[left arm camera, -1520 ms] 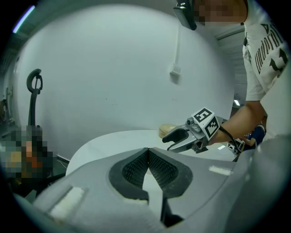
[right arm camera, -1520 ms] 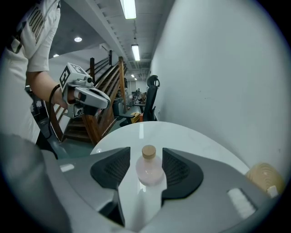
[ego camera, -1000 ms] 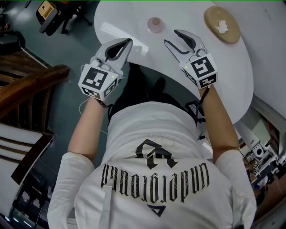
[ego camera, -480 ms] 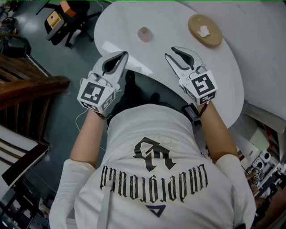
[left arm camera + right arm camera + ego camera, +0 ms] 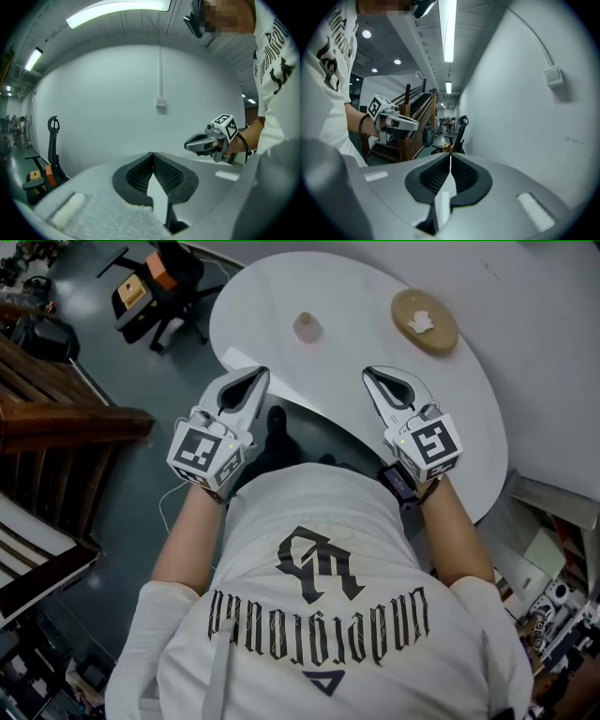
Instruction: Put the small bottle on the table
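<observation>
The small pinkish bottle (image 5: 307, 327) stands upright on the round white table (image 5: 366, 334), with nothing touching it. Both grippers hang at the table's near edge, well short of the bottle. My left gripper (image 5: 255, 374) is shut and empty; its closed tips (image 5: 152, 154) point at a bare white wall. My right gripper (image 5: 371, 374) has just been closing and now stands shut with nothing between its jaws, tips together (image 5: 450, 156). Each gripper view shows the other gripper off to the side: the right gripper (image 5: 206, 142), the left gripper (image 5: 396, 123).
A round wooden plate (image 5: 425, 321) with a small white thing on it lies at the table's far right. An office chair (image 5: 155, 287) stands beyond the table on the left. Wooden stair rails (image 5: 56, 418) run along the left. A white wall lies behind the table.
Both grippers have drawn back from the table towards the person and risen. The right gripper's jaws went from wide open to shut, empty. The bottle stays on the table.
</observation>
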`<state>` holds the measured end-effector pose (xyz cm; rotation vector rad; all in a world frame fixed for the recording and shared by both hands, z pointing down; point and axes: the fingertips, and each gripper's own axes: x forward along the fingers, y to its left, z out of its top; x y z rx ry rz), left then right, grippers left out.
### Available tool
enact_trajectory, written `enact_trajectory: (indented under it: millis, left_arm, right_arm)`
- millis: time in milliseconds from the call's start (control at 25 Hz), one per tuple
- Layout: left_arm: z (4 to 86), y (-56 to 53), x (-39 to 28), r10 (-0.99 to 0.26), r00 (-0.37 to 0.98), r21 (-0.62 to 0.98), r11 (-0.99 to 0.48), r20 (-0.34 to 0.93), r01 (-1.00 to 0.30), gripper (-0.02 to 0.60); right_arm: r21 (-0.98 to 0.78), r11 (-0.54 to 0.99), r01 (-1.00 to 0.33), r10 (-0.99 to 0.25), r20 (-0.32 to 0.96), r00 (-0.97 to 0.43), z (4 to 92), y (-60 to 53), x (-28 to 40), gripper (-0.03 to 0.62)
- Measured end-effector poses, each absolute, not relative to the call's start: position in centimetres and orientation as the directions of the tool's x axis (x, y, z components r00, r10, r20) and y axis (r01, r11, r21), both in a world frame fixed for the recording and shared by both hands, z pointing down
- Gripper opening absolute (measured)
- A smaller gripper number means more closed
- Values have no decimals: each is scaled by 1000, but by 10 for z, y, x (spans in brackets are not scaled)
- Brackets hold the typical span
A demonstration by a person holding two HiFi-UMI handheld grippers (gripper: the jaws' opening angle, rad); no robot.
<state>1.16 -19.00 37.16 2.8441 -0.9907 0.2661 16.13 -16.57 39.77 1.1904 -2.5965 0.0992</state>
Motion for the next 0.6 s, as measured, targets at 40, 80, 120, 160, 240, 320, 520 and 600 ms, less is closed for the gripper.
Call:
enact_trajectory:
  millis: [40,80,120,160,240,320,520,600]
  left_arm:
    - [366,-187,12,-605,772,58,-778,198,-625,6]
    - [359,-184,11,-605,773,66,-778,190,-625,6]
    - [352,-182,9,-606,774,76,-777,181,-625,6]
    - [346,-180,5,-607,775,84,-775,175,-626,6]
    - [337,-175,-3,-608,774,86,-774,177,-628,6]
    - [334,-171,-11,-605,775,83,-776,185,-626,6]
    - [338,-164,-32,-578,791,90,-793,201,-602,6]
    - [340,-160,-42,-563,800,91,-803,205,-589,6]
  right_arm:
    - [50,658,-752,-731,282,-621,397,-163,161,4]
    - [46,659,-751,-730,281,-624,395,-162,160,2]
    - [41,662,-748,-727,279,-628,393,-161,158,2]
    - [38,665,-746,-724,275,-632,389,-160,154,2]
    - [38,670,-742,-722,266,-639,383,-156,146,2]
    - [42,672,-739,-722,262,-641,377,-151,138,2]
    - [48,644,-764,-748,249,-615,367,-142,121,2]
    - [52,626,-778,-764,241,-598,363,-139,115,2]
